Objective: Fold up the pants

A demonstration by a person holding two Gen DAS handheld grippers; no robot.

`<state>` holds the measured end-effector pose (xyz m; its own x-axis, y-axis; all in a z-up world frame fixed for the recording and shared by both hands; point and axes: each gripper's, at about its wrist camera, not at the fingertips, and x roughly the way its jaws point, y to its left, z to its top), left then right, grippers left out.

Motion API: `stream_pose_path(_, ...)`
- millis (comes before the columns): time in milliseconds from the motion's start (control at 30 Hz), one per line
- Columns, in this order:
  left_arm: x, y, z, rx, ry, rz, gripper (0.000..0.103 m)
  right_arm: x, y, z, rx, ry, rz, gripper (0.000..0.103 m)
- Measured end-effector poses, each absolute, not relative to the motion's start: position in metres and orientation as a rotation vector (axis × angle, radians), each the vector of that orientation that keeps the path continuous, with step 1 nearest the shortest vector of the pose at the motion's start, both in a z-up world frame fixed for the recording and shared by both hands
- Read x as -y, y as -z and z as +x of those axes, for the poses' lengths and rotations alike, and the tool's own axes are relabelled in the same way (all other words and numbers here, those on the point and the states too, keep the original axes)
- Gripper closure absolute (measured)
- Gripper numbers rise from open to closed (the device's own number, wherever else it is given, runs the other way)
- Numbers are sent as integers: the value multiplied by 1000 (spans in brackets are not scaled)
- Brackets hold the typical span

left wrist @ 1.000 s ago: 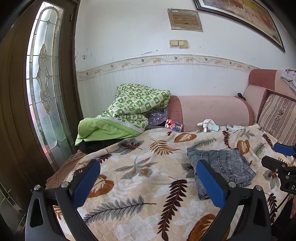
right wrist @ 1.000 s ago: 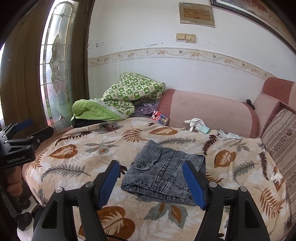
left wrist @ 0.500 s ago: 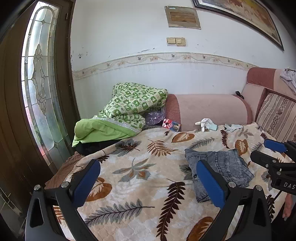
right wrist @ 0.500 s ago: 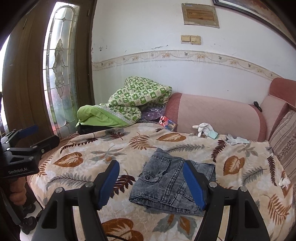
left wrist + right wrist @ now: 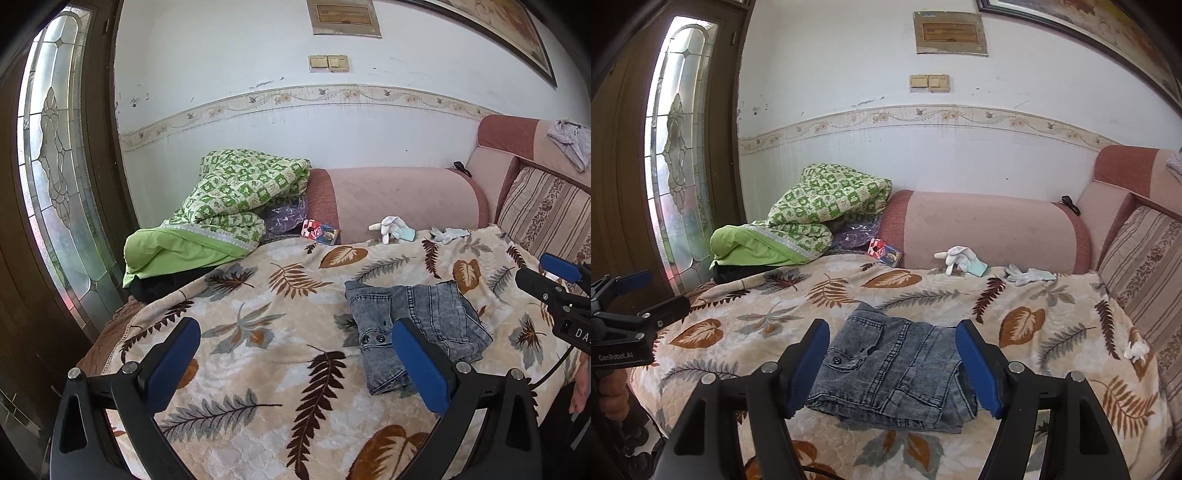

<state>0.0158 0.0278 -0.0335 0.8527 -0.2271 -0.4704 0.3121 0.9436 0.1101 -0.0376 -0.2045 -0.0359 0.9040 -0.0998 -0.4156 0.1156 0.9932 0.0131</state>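
Grey denim pants (image 5: pixel 890 373) lie folded into a small stack on the leaf-patterned blanket (image 5: pixel 960 295); they also show in the left wrist view (image 5: pixel 417 325). My right gripper (image 5: pixel 893 365) is open and empty, held above the near edge of the pants. My left gripper (image 5: pixel 295 363) is open and empty, off to the left of the pants over the blanket. Each gripper shows at the edge of the other's view: the right one (image 5: pixel 554 280) and the left one (image 5: pixel 631 295).
A green checked quilt (image 5: pixel 820 206) is piled at the back left by a glass door (image 5: pixel 679 158). White gloves (image 5: pixel 960 258) and a small box (image 5: pixel 886 251) lie by the pink sofa arm (image 5: pixel 982 229). A striped cushion (image 5: pixel 1145 266) stands at the right.
Both grippers have pulled back and away from the folded pants, so the pants look smaller and farther off. The pants have not moved. Both grippers stay open.
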Motion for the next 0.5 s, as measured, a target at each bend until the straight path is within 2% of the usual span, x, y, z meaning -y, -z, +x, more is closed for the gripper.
stream_pose_path(500, -33, 27, -23, -446, 337, 218, 0, 210, 17, -94, -442, 178, 0, 29)
